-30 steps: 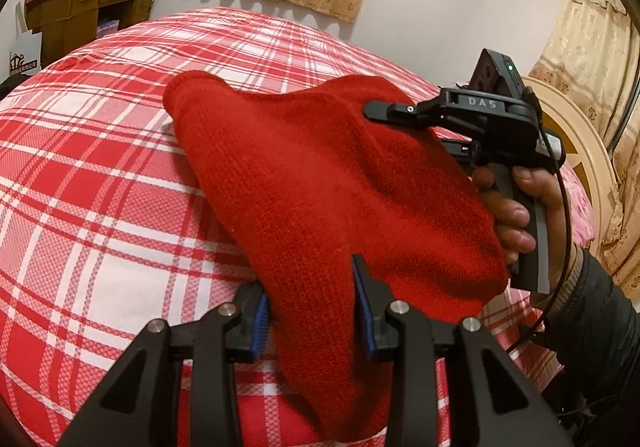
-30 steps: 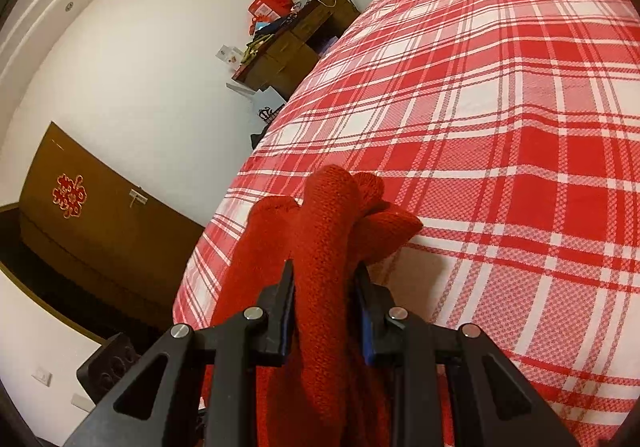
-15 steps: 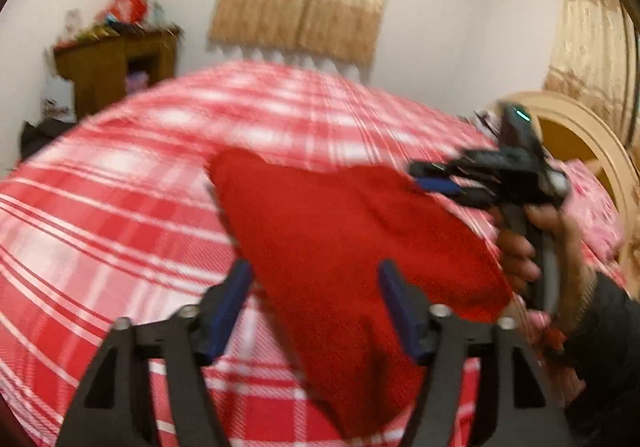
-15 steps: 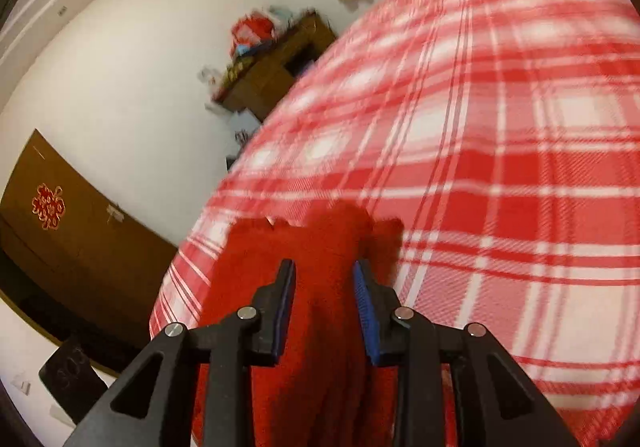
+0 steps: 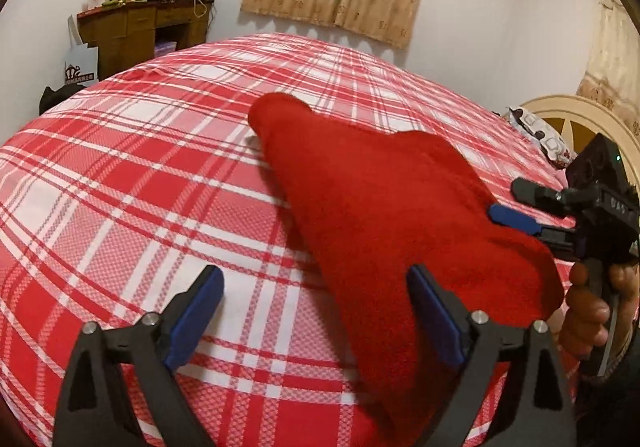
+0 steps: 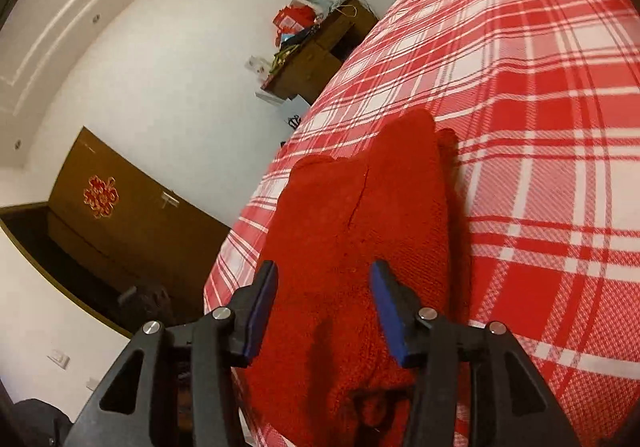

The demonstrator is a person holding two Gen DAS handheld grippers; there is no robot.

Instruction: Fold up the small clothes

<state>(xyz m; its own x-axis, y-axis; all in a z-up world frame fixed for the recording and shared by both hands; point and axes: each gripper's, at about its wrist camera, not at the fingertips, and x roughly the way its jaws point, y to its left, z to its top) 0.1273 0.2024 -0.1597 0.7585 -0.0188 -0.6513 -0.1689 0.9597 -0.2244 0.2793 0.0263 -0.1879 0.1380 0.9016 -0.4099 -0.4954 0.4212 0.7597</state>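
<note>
Although a red knitted garment [image 5: 384, 231] is already laid on the plaid bedspread [image 5: 132, 183], the folding cannot be judged finished: in the left wrist view the cloth is seen as a long wedge running from the frame's centre down to the lower right, with thick rounded edges that suggest a doubled layer, but no tidy packet is shown. At least one more fold and a smoothing are probably left.

The left gripper [image 5: 316, 311] is held low over the bed at the bottom of its frame, jaws spread wide and nothing between them; only its right-hand pad [image 5: 434, 317] is overlapped by the garment's edge, and whether it is touched cannot be told. The right gripper [image 5: 520, 207] is seen at the right edge of the same view, gripped in a bare hand [image 5: 592, 307], pointed leftward at the cloth's upper rim.

In the right wrist view, the right gripper's jaws are parted on either side of the garment, which fills the gap and extends toward the frame's centre; the fabric is not pinched. A wooden desk [image 6: 320, 59] is visible against the wall near the upper centre.
</note>
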